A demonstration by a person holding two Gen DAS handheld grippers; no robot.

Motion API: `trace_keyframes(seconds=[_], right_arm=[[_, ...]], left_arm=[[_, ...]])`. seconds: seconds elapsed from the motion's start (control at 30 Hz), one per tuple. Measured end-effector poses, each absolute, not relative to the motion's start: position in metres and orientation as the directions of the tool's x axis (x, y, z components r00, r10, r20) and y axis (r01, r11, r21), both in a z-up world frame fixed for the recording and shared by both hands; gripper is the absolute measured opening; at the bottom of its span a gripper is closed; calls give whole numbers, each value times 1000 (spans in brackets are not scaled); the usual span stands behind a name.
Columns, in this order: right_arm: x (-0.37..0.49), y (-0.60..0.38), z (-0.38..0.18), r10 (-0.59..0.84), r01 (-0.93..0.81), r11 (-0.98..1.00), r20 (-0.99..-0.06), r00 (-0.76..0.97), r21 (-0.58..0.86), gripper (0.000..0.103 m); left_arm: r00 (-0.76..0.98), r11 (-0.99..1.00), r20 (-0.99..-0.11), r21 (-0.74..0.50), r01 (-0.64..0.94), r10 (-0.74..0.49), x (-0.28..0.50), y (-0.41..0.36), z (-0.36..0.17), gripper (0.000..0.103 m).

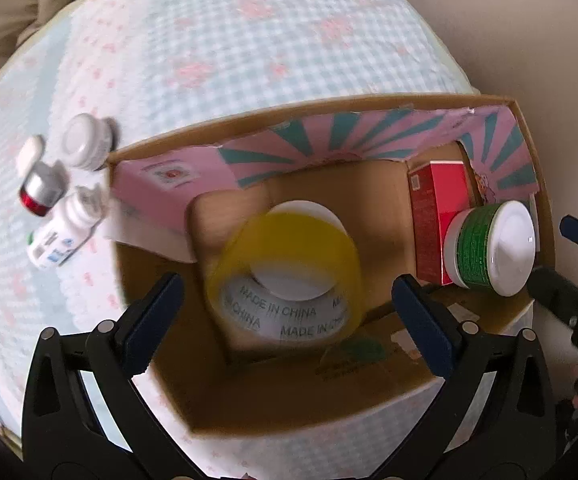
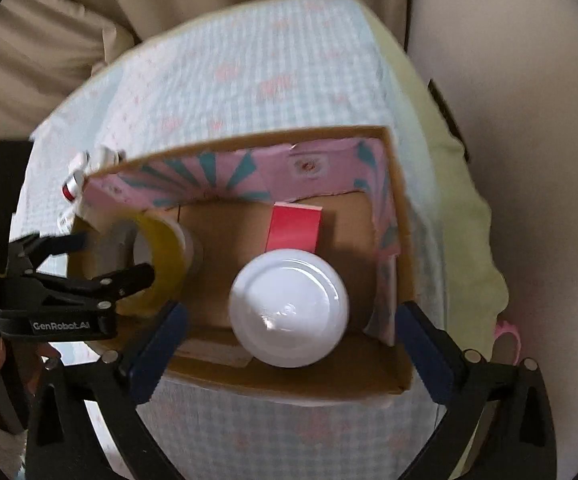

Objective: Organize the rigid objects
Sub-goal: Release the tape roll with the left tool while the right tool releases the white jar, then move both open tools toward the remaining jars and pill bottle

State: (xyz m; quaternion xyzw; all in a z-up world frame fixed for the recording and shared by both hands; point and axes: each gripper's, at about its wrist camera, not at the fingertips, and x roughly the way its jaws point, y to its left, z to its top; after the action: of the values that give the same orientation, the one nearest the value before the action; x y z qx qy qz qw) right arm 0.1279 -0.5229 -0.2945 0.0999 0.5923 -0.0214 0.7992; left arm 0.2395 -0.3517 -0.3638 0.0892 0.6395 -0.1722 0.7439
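A cardboard box [image 1: 529, 168] with a pink and teal lining stands on a checked cloth. Inside it a yellow tape roll [image 1: 285, 280] lies blurred between and beyond the fingers of my open left gripper [image 1: 289, 320], which is not touching it. A red carton [image 1: 437, 216] and a green jar with a white lid [image 1: 489, 248] sit at the box's right. In the right wrist view my open, empty right gripper [image 2: 289, 344] hovers over the jar's lid [image 2: 289, 308], with the red carton [image 2: 293, 228] behind, the tape roll [image 2: 161, 264] left and the box [image 2: 403, 240] around them.
Three small bottles lie on the cloth left of the box: a white-capped jar [image 1: 85, 140], a silver and red vial [image 1: 39, 188] and a white pill bottle [image 1: 61, 236]. A beige sofa [image 2: 89, 20] is behind the table. The left gripper shows in the right wrist view [image 2: 101, 256].
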Motion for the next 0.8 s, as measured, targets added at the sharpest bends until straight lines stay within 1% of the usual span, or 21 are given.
trace_keyframes(seconds=[0.17,0.37,0.8], right_arm=[[121,-530,-292,104,195,966,-943,316,171,103],[117,-522,-289,94,172,973,-945,315,154,103],[99,-521,-265,76,208,966,-940,332,152,103]], left_arm=[[135,935,-978,-104,340,-158,232,-336,-348,103],[157,936,-975,-98,337,-159,223,-326,-334,103],[214,940,-959,-112,322,-187,192,-281,-297,103]])
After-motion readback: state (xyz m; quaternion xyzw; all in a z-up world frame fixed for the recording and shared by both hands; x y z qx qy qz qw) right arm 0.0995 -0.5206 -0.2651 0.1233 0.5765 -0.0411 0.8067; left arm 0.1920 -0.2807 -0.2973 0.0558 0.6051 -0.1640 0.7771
